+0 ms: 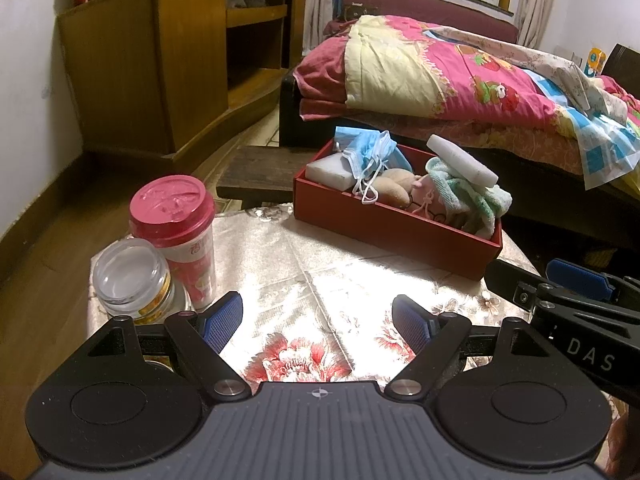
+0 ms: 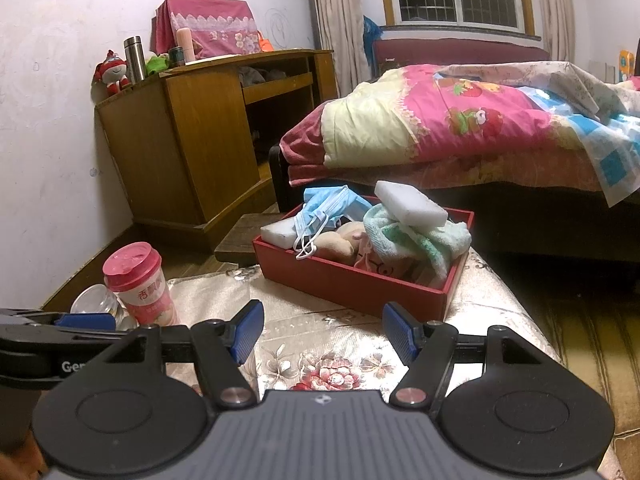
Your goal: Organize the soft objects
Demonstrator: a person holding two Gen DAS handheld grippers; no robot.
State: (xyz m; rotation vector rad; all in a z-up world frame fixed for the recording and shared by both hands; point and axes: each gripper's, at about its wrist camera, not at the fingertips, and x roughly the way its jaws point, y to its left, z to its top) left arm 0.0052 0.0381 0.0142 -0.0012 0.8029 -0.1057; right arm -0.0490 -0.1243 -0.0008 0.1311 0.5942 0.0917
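both grippers hung above the near edge of the small table [image 1: 280,256], side by side, and neither held anything. the left gripper [image 1: 318,322] had its blue-padded fingers spread wide, with only the flowered tablecloth [image 2: 332,376] showing between them. the right gripper [image 2: 323,332] was released too, its pads well apart over the same cloth. each one showed at the edge of the other's view: the right one came in from the right side of the left wrist view, and the left one from the left side of the right wrist view.

the soft things all lay in the red box [image 1: 384,224] at the far side of the table, next to the bed [image 2: 460,128]. at the box's far left end a white sponge block [image 1: 328,171] sat inside, with blue face masks [image 1: 370,152] heaped over it and their ear loops hanging across the front wall. a beige plush toy [image 1: 400,184] lay in the middle. a pale green towel [image 2: 416,240] was bunched at the right end, and a second white sponge block [image 2: 410,202] rested tilted on top of it, above the rim.

at the table's left edge a pink-lidded cup [image 1: 176,232] stood upright, touching a glass jar [image 1: 132,276] just beside it. a wooden cabinet [image 2: 192,136] stood against the wall behind.
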